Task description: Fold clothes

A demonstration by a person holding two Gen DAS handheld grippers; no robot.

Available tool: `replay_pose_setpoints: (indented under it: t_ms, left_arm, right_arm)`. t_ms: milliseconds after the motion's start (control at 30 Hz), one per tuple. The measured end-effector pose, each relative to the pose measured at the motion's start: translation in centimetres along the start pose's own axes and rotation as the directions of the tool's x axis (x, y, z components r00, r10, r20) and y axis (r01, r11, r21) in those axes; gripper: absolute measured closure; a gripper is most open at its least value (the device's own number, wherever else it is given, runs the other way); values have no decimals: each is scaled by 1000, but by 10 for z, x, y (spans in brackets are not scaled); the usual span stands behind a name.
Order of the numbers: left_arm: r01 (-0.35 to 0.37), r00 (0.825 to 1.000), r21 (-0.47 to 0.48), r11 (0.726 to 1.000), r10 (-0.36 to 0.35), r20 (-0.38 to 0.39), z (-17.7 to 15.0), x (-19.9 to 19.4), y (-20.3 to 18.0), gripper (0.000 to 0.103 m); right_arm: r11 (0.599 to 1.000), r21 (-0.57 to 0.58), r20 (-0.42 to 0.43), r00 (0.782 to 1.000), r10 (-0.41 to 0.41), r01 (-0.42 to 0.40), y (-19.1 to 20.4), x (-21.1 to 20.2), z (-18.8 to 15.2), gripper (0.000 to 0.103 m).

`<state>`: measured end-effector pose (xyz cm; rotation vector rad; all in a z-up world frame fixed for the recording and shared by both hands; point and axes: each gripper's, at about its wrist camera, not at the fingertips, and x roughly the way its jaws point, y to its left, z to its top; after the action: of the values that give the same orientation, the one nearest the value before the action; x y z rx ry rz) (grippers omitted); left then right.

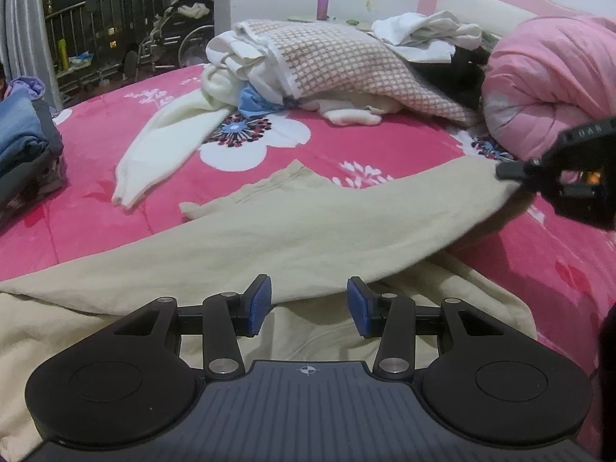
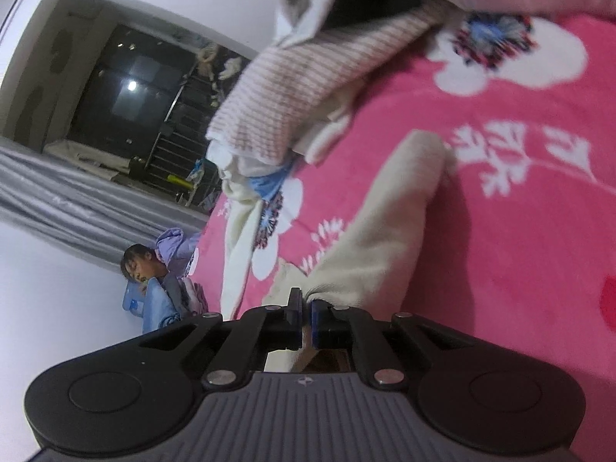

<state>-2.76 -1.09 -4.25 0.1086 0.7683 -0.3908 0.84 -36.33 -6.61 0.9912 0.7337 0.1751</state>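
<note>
A cream garment (image 1: 308,227) lies spread on the pink flowered bed (image 1: 539,269). My left gripper (image 1: 309,306) hovers over its near part, blue pads apart, with nothing pressed between them. At the right of the left wrist view, my right gripper (image 1: 508,171) pinches the end of the cream sleeve and holds it off the bed. In the right wrist view, which is rolled sideways, the right gripper (image 2: 307,308) is shut on that cream garment (image 2: 385,231), whose cloth runs away from the jaws.
A heap of unfolded clothes (image 1: 308,61) and a rolled pink quilt (image 1: 546,77) sit near the headboard. A white garment (image 1: 169,142) trails from the heap. Folded clothes (image 1: 27,142) are stacked at the left edge. A person (image 2: 138,261) is beside the bed.
</note>
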Motion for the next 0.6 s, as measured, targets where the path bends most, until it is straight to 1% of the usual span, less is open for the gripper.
replay_pose_setpoints:
  t_ms: [200, 600]
  left_arm:
    - [7, 1000, 6, 1000, -7, 10, 3, 0, -2, 54]
    - [1, 1000, -12, 1000, -1, 9, 7, 6, -1, 54]
  right_arm:
    - [998, -59, 10, 1000, 13, -12, 16, 10, 9, 98]
    - [994, -108, 19, 1000, 23, -21, 33, 33, 20, 98]
